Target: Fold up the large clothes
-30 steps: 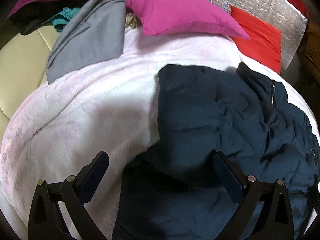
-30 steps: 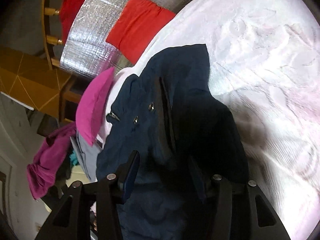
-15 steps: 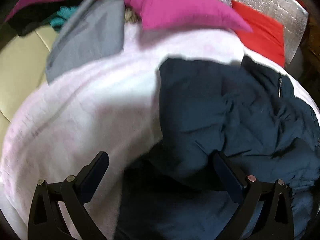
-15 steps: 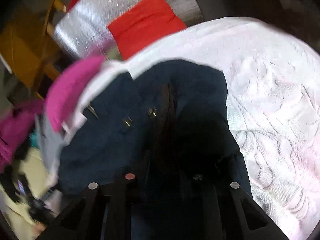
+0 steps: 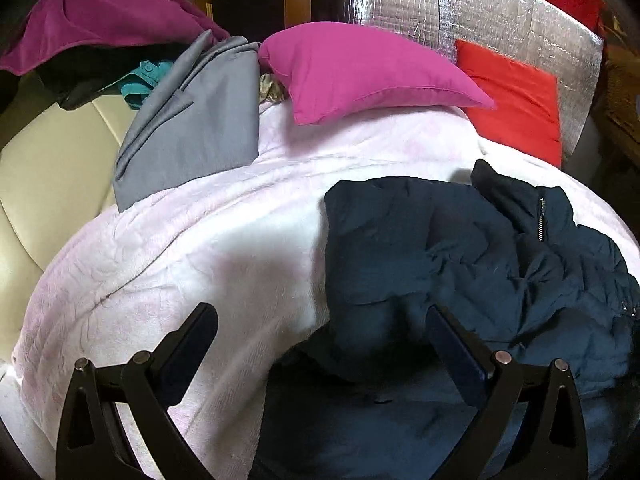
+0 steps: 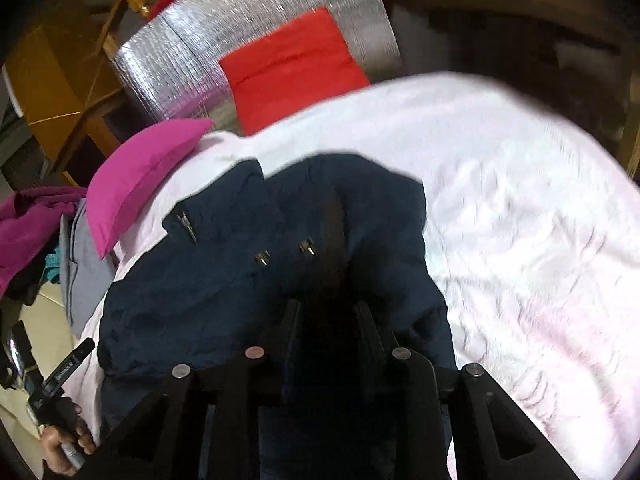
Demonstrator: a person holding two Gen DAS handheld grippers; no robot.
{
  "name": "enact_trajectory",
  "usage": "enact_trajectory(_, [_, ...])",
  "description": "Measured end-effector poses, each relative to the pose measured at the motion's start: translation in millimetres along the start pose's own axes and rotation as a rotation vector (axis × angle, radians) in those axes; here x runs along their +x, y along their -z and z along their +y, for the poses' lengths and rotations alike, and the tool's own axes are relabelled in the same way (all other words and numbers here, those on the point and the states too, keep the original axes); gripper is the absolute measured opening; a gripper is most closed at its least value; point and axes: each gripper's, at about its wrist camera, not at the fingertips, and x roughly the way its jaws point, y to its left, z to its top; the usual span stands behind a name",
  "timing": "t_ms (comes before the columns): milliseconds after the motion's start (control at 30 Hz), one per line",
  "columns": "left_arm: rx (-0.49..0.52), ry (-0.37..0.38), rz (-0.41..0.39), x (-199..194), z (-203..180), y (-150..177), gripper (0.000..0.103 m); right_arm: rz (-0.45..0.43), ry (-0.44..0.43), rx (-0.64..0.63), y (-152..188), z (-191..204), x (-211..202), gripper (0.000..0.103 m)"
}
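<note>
**Right gripper clamps the jacket; left stays wide**

Left wrist view: the left gripper (image 5: 320,344) hangs released, its fingers spread wide over the near edge of the navy jacket (image 5: 460,256), pressing on nothing. The jacket lies crumpled on the pale pink blanket (image 5: 180,264), zip and collar toward the red cushion (image 5: 516,100), with the magenta pillow (image 5: 360,72) well beyond. Little has shifted here over the last second.

Right wrist view: the right gripper (image 6: 328,320) has just been closing; a second ago its fingers stood apart, now they pinch a dark fold of the jacket (image 6: 208,296). The picture has swung, the blanket (image 6: 520,220) now lying more level. With one edge caught, a fold can likely begin.
</note>
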Motion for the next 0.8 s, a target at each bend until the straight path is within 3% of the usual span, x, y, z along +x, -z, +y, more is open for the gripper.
enact_trajectory(133, [0.03,-0.016,0.096,22,-6,6,0.103,0.016,0.019,-0.072,3,30,13,0.028])
enact_trajectory(200, [0.03,-0.014,0.169,36,-5,13,0.103,0.093,0.026,-0.089,11,39,33,0.028])
enact_trajectory(267, [0.002,0.012,0.184,39,0,13,0.103,0.217,0.041,-0.068,23,38,60,0.029])
enact_trajectory(367, [-0.014,0.034,0.212,38,5,14,0.103,0.211,0.058,-0.046,27,37,59,0.029])
enact_trajectory(500, [-0.027,0.045,0.191,29,12,11,0.103,0.206,0.062,-0.039,24,42,34,0.029])
enact_trajectory(667, [-0.02,0.083,0.092,6,10,7,0.103,0.134,-0.04,-0.129,25,70,8,0.029])
enact_trajectory(800, [0.032,0.052,0.151,21,-1,15,0.103,0.241,-0.041,-0.158,33,91,51,0.041])
